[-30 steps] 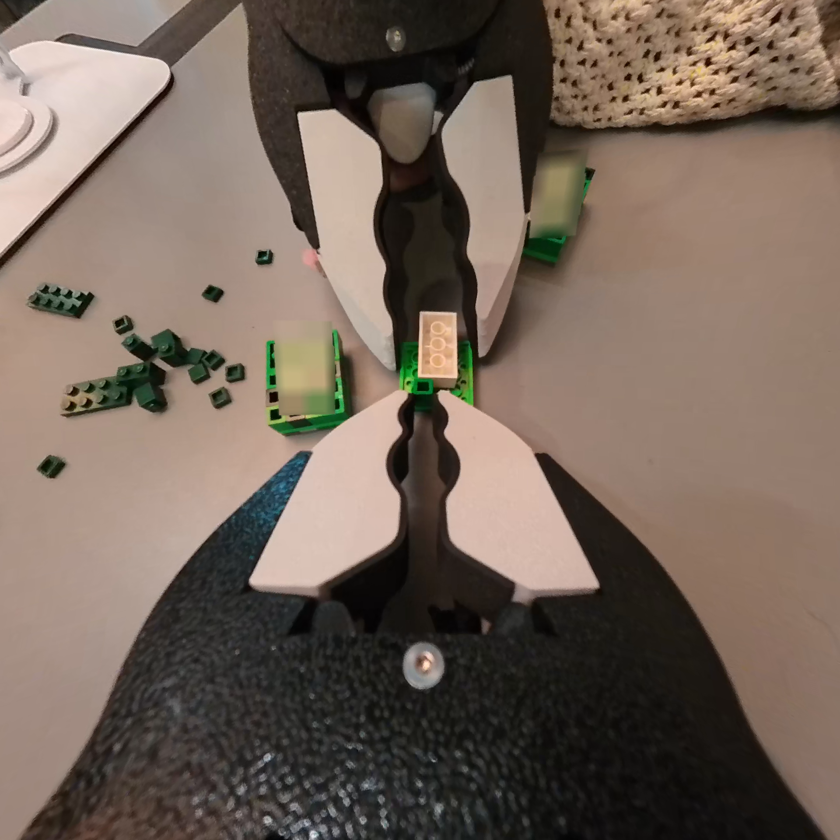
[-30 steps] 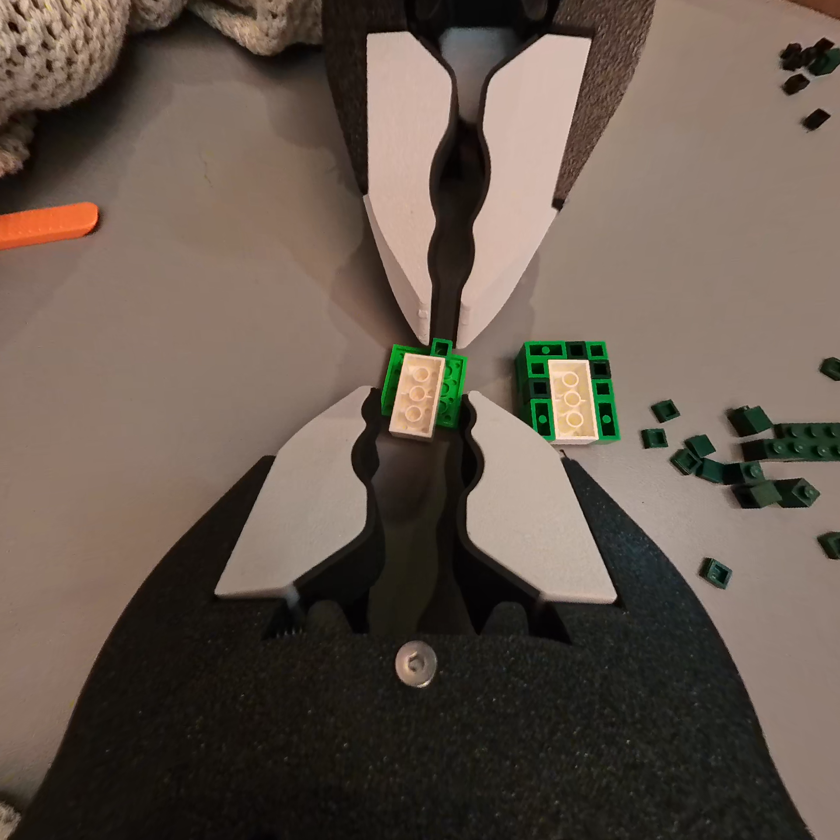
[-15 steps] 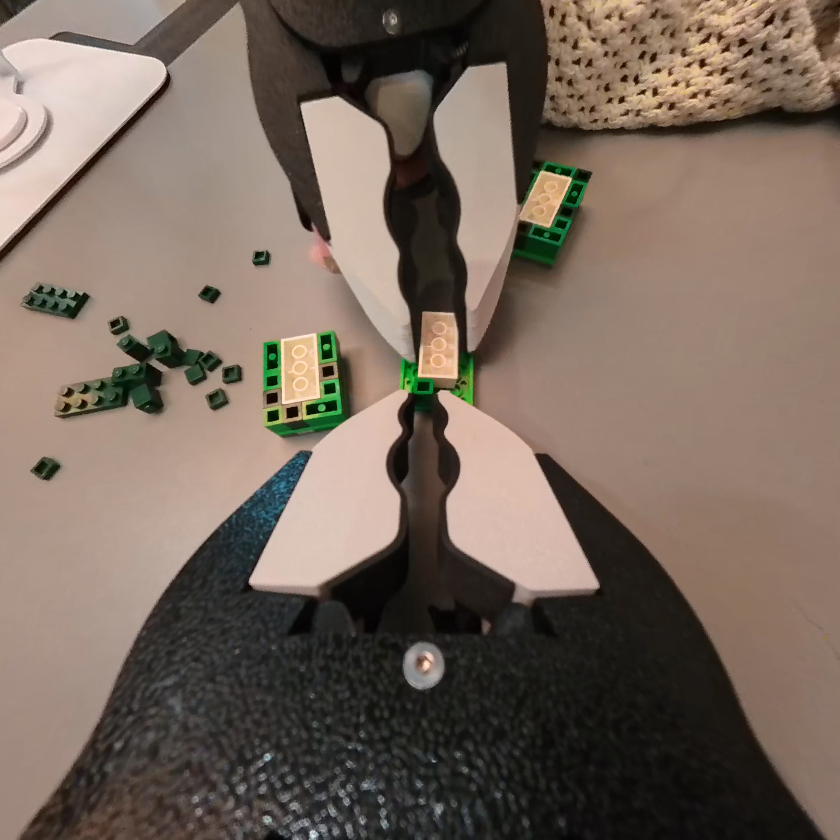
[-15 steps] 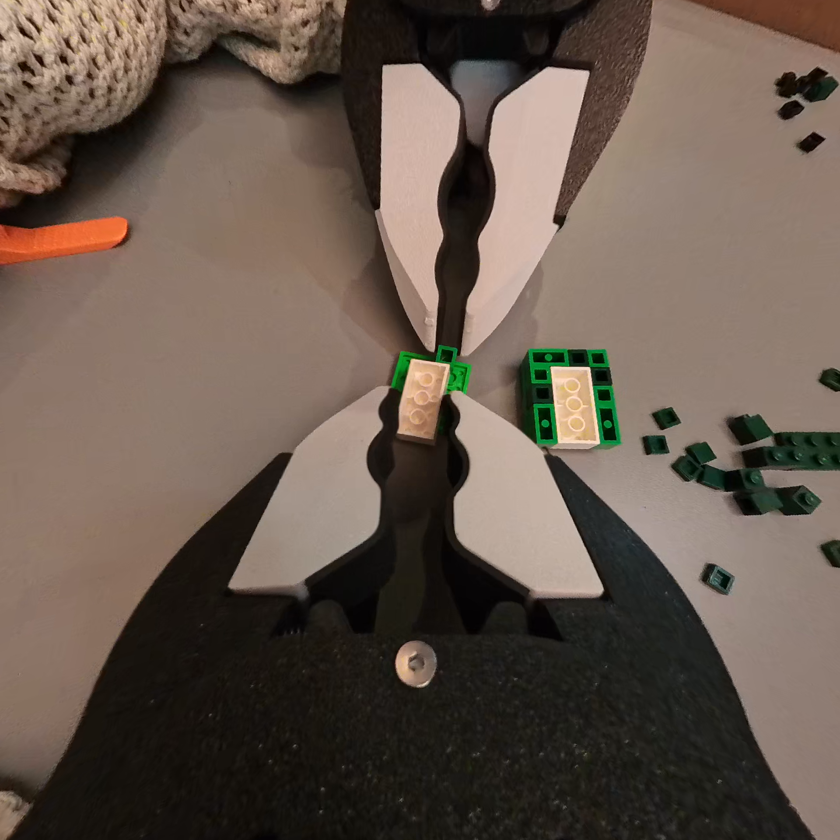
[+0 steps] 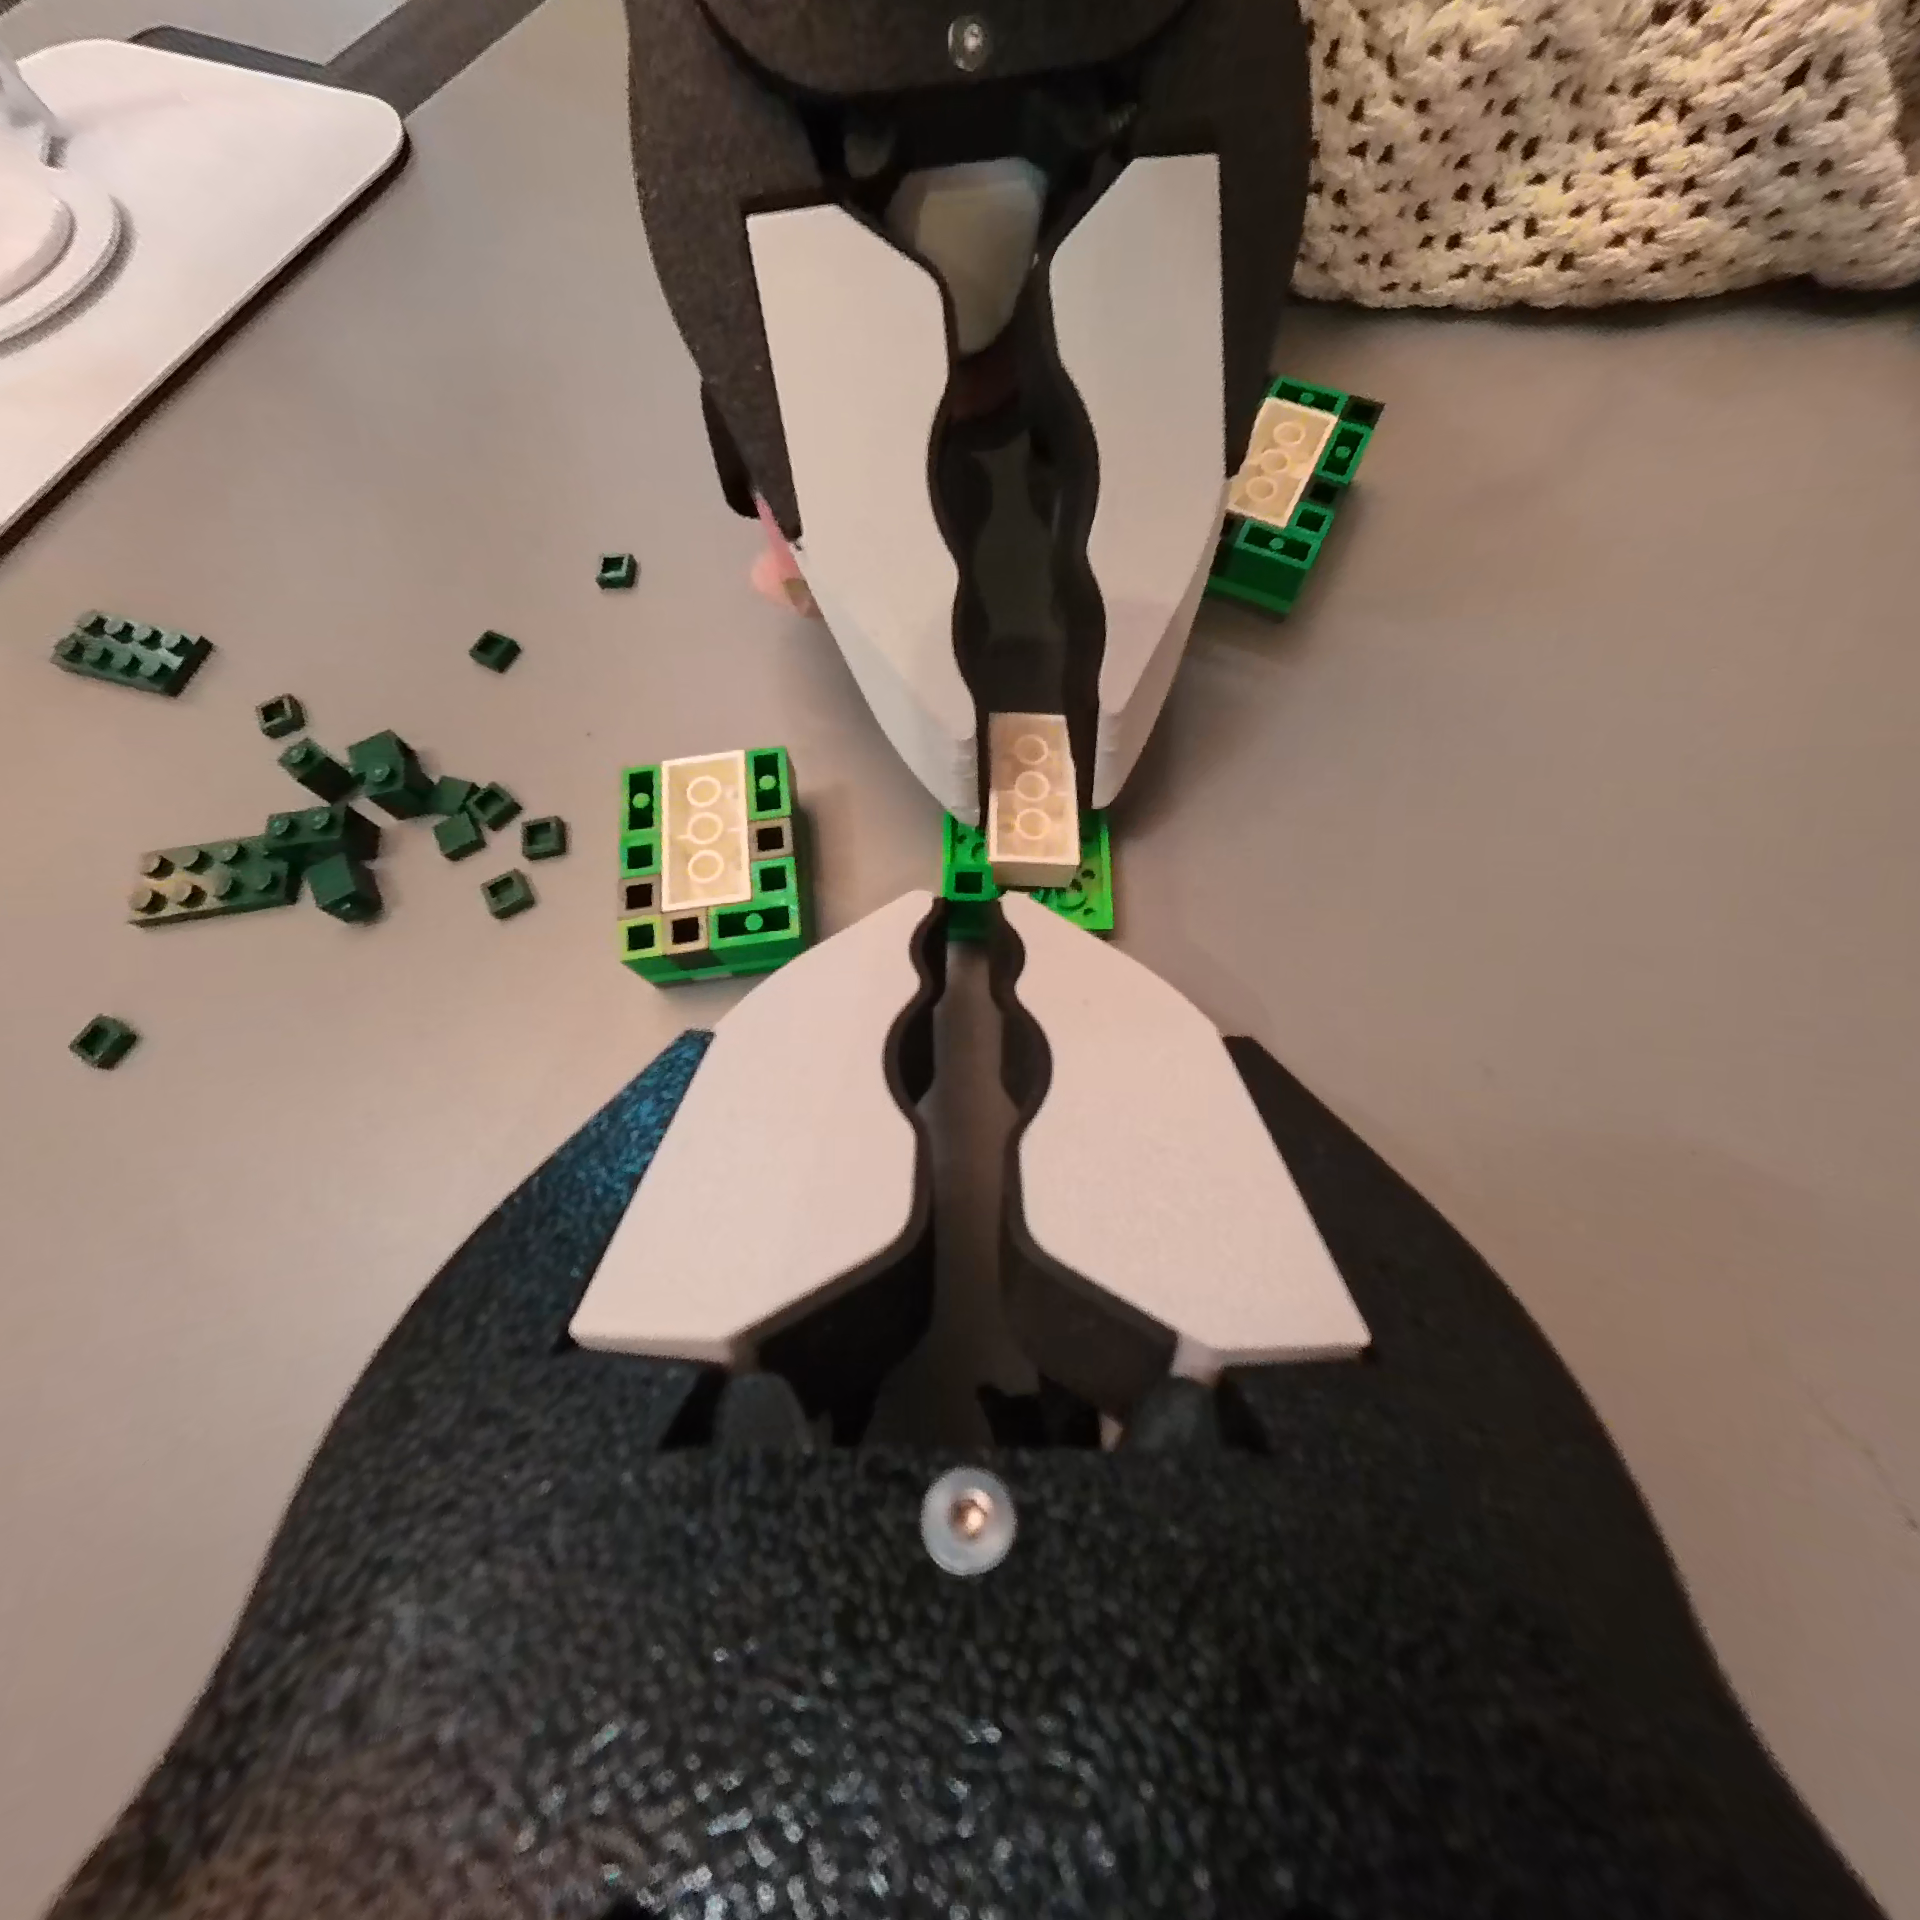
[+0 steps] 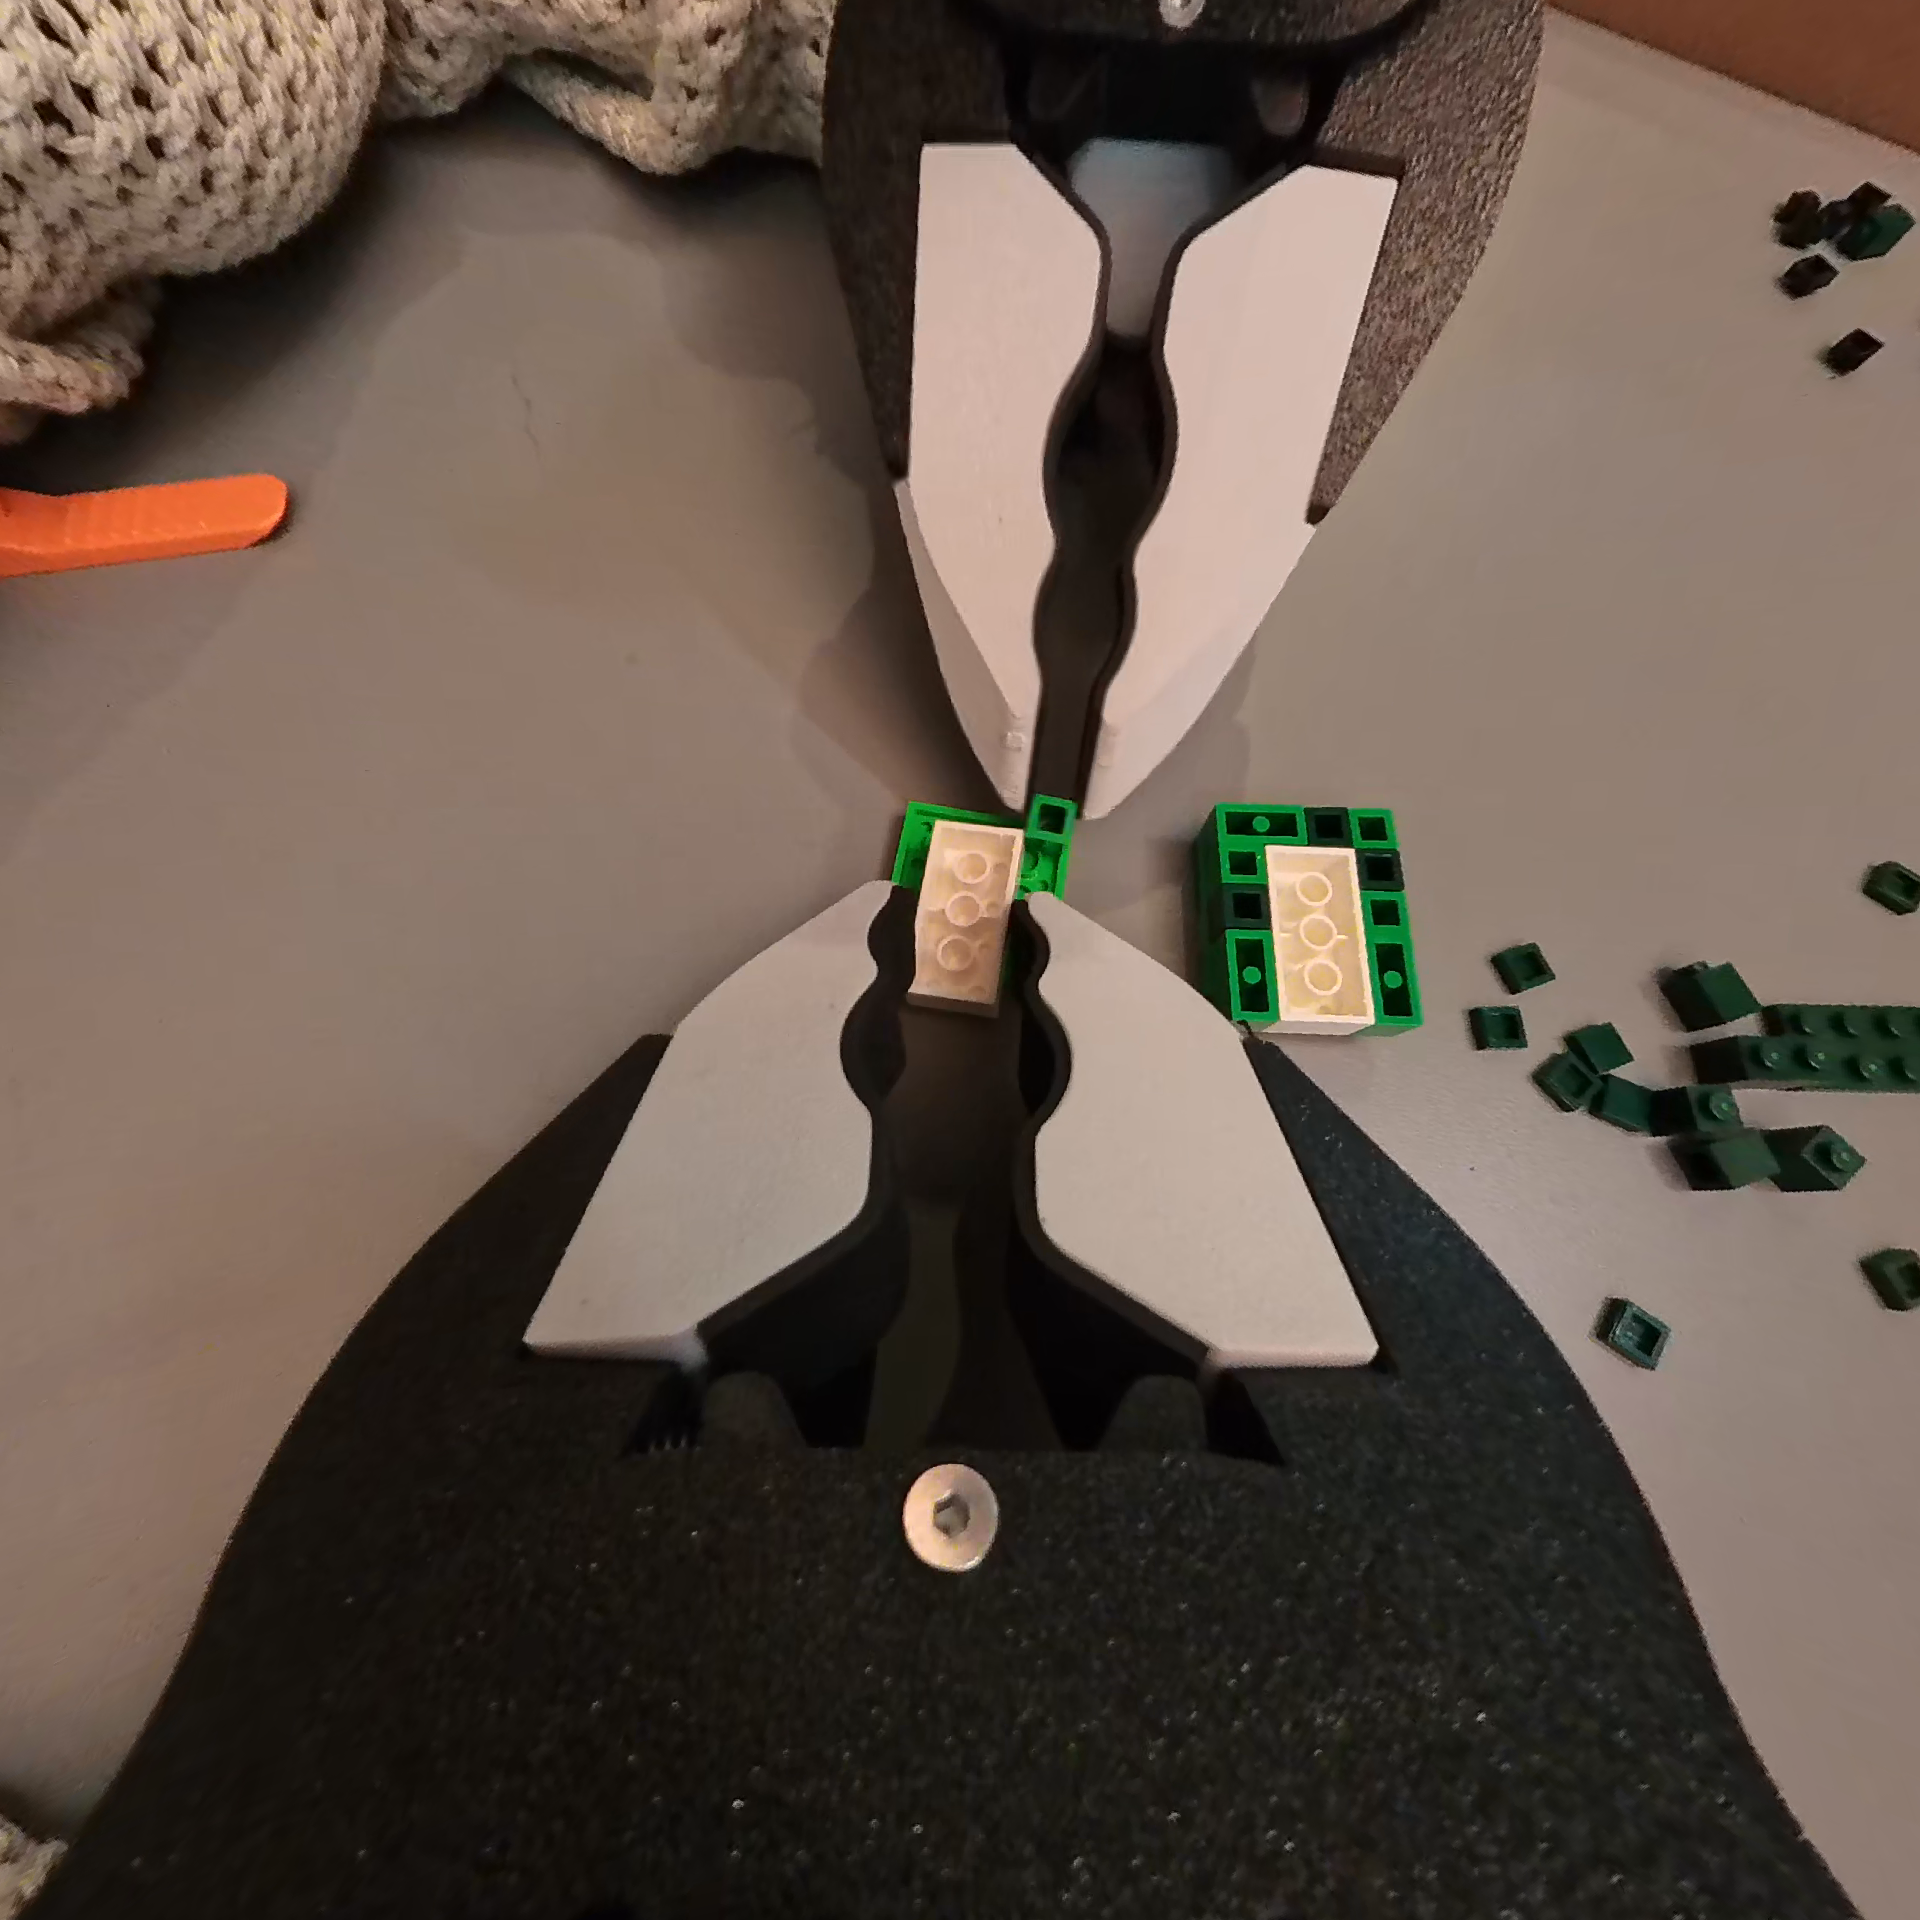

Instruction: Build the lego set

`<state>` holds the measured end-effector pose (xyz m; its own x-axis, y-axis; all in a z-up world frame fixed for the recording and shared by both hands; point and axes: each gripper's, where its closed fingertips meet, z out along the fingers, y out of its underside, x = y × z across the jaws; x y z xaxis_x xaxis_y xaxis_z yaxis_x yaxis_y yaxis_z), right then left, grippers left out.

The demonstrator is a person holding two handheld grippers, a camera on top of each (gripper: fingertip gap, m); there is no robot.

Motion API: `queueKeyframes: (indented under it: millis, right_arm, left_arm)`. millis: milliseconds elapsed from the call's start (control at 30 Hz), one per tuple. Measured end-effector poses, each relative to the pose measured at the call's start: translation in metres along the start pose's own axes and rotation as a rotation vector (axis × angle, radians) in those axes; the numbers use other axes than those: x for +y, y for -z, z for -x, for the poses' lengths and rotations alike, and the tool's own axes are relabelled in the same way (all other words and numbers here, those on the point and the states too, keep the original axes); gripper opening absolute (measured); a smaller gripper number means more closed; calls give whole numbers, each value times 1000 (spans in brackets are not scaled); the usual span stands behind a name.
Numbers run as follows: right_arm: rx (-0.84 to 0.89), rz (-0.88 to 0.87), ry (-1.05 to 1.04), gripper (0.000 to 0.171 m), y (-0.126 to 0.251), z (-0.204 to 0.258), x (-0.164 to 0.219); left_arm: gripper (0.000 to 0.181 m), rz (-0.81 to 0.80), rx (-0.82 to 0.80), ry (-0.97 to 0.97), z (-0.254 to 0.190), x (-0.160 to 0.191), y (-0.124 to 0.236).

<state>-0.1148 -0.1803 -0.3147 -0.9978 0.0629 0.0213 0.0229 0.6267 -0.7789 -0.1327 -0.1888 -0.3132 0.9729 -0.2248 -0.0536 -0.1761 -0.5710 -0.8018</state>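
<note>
Right gripper grasps the cream underside-up plastic brick between its tips; left gripper pinches the bright-green brick base w/ tips nearly together. Brick sits skewed between the jaws, so pressing now prob. jams it crooked or pops the base out of the left tips.

From my left wrist view, a finished block sits left of my held assembly, loose bricks farther left, another block behind, perhaps touching nothing.

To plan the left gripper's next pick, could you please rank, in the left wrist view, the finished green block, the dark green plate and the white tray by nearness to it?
1. Finished green block, just left.
2. Dark green plate, far left.
3. White tray, top-left corner.
</note>
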Motion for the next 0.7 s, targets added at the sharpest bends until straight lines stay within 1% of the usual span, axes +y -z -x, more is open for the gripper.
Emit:
queueKeyframes:
  millis: [367,467,533,633,700]
  right_arm:
    - [-5,-11,-10,18,1,-1,-1]
    - [18,-99,11,18,3,-2,-15]
    - [13,-136,17,21,3,0,-23]
    - [28,-82,36,27,-3,0,-18]
    - [29,-84,46,26,-4,1,-19]
  left_arm:
    - [7,4,-2,-2,0,0,-1]
    - [7,5,5,16,0,1,-1]
    - [7,5,4,14,0,0,-1]
    - [7,5,3,13,0,0,-1]
    - [7,6,5,16,0,0,-1]
